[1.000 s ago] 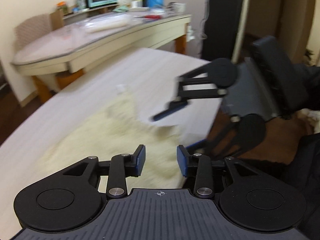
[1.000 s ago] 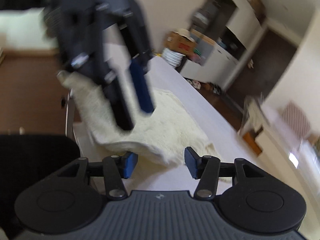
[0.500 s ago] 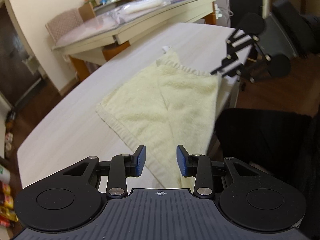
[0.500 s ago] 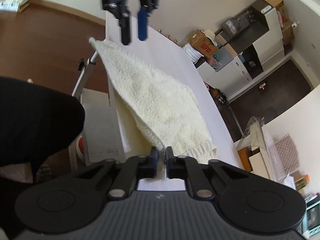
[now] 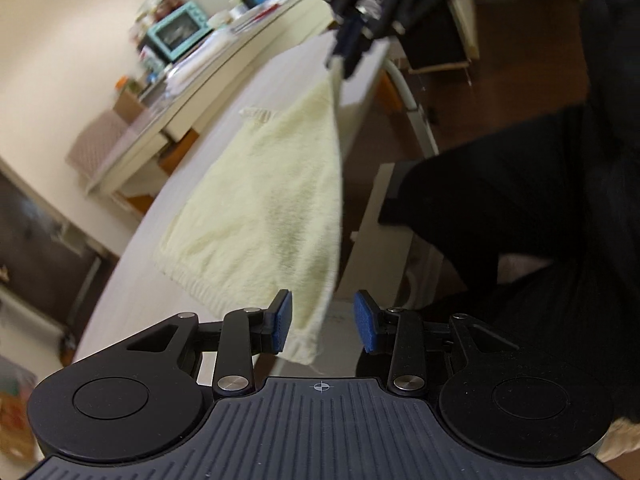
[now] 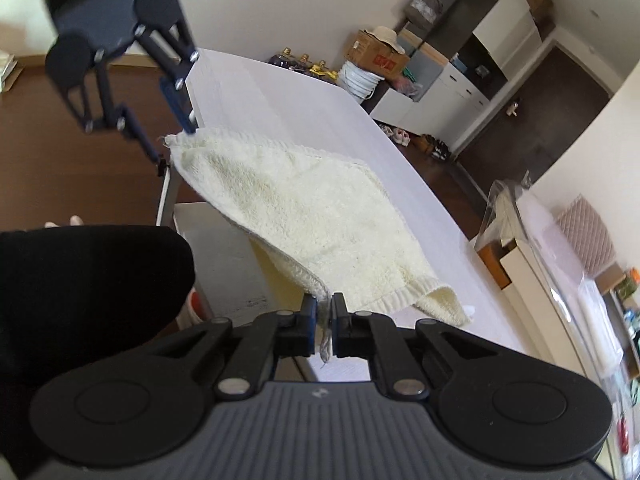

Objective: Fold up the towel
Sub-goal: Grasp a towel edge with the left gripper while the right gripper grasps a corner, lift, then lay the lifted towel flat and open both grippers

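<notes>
While both grippers sit at opposite corners of the cloth, items run near to far.

Right gripper point(image 6: 322, 326): jaws clenched on a corner of the towel; a tuft of cloth hangs down between the pads. Seen from the left wrist view it appears at the far end point(image 5: 346, 60), blurred.

Left gripper point(image 5: 322, 326): jaws spread apart; the near corner of the towel hangs in the gap beside the left pad without being pinched. From the right wrist view it shows at the towel's far corner point(image 6: 172, 136), one blue pad point(image 6: 176, 108) just at the corner; whether they touch cannot be told.

Towel point(image 6: 304, 216): pale yellow terry, lying along the near edge of the table, one long edge overhanging the side; the end held by the right gripper is lifted off the surface. Also point(image 5: 272, 200).

Table point(image 6: 288, 108): white top, bearing most of the towel.

Person's dark clothing point(image 6: 88, 272): beside the table edge, below the towel.

Second table point(image 5: 224, 64): beyond the white one, carrying a teal toaster oven point(image 5: 178, 36).

Cardboard box point(image 6: 376, 58): against the far wall, a hat on top.
</notes>
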`<state>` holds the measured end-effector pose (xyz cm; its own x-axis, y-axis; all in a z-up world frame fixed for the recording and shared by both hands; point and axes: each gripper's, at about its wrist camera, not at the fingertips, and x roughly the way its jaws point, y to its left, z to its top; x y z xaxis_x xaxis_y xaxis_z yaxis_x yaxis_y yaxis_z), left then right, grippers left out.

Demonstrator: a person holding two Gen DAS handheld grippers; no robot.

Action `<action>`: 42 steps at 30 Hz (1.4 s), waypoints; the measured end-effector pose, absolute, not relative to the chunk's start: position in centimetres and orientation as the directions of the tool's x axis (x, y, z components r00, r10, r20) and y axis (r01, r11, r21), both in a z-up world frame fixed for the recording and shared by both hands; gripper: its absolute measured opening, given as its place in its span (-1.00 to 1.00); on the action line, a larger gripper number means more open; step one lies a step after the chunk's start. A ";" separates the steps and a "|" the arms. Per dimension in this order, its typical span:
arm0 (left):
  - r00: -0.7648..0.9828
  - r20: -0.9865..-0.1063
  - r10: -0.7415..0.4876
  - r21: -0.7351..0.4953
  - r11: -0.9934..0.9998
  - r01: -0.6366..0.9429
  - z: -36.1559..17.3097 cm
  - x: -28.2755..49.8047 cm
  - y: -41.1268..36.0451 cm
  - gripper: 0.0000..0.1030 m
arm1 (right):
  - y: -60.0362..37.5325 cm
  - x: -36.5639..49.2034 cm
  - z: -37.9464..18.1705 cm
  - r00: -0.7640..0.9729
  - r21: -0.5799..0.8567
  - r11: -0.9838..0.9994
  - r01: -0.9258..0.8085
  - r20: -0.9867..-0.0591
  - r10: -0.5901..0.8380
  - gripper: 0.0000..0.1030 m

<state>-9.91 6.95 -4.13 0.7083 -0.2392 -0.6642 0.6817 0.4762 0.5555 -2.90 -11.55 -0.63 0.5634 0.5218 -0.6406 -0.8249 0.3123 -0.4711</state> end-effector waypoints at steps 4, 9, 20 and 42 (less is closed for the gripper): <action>0.768 -0.614 -0.179 0.680 0.374 0.631 -6.1 -10.4 6.1 -0.33 | -11.8 -3.1 -0.3 0.566 -0.467 0.320 -0.824 -0.642 0.518 -0.84; 0.805 -0.583 -0.114 0.761 0.272 0.589 -7.4 -10.9 6.3 -0.54 | -12.2 -3.1 -0.1 0.570 -0.455 0.343 -0.822 -0.637 0.520 -0.84; 0.745 -0.650 -0.152 0.697 0.273 0.663 -3.3 -10.7 6.9 -0.88 | -13.5 -3.7 0.3 0.553 -0.443 0.332 -0.833 -0.649 0.522 -0.84; 0.691 -0.720 -0.066 0.527 0.596 0.606 4.9 10.3 7.5 -0.88 | -13.8 12.0 3.5 0.527 -0.305 0.455 -0.837 -0.676 0.516 -0.84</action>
<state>10.34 7.49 4.92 0.6906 -0.0658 -0.7202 0.6063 0.5955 0.5270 11.98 -13.83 3.53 0.5268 0.5155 -0.6758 -0.8367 0.4548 -0.3052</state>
